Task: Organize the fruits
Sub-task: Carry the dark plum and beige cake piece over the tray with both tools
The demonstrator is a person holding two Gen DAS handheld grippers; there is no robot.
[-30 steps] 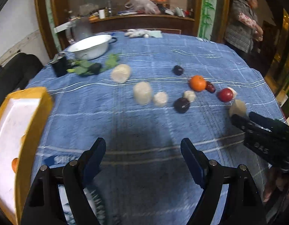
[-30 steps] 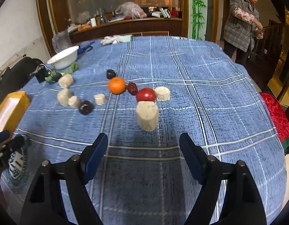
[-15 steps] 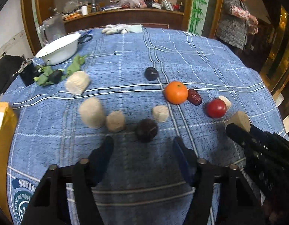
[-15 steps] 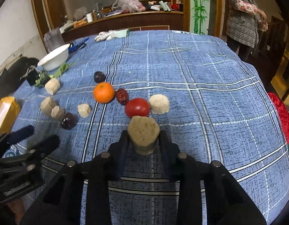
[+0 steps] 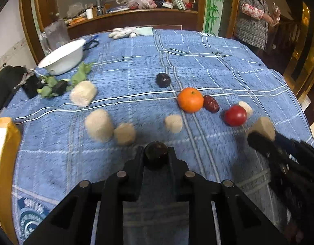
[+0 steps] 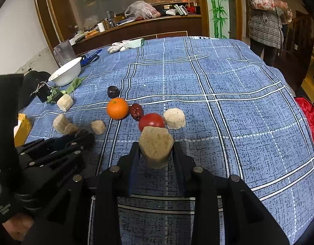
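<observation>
On the blue checked tablecloth (image 5: pixel 218 65) lie an orange (image 5: pixel 190 100), a red date (image 5: pixel 211 103), a tomato (image 5: pixel 235 115), a dark plum (image 5: pixel 163 80) and several beige cut chunks. My left gripper (image 5: pixel 155 153) is shut on a second dark plum (image 5: pixel 155 158), low over the cloth. My right gripper (image 6: pixel 156 146) is shut on a beige chunk (image 6: pixel 155 149) just in front of the tomato (image 6: pixel 151 120). In the left wrist view the right gripper (image 5: pixel 259 136) sits at the right edge with its chunk (image 5: pixel 263 125).
A yellow tray (image 5: pixel 6 134) stands at the table's left edge. At the back left are a white bowl (image 5: pixel 62 57), green leaves (image 5: pixel 79 75) and small black items. White gloves (image 5: pixel 124 32) lie at the far edge. A person (image 5: pixel 254 16) stands beyond the table at the right.
My left gripper moved forward over the near dark plum and its jaws closed on it. My right gripper closed on the beige chunk and has kept hold of it.
</observation>
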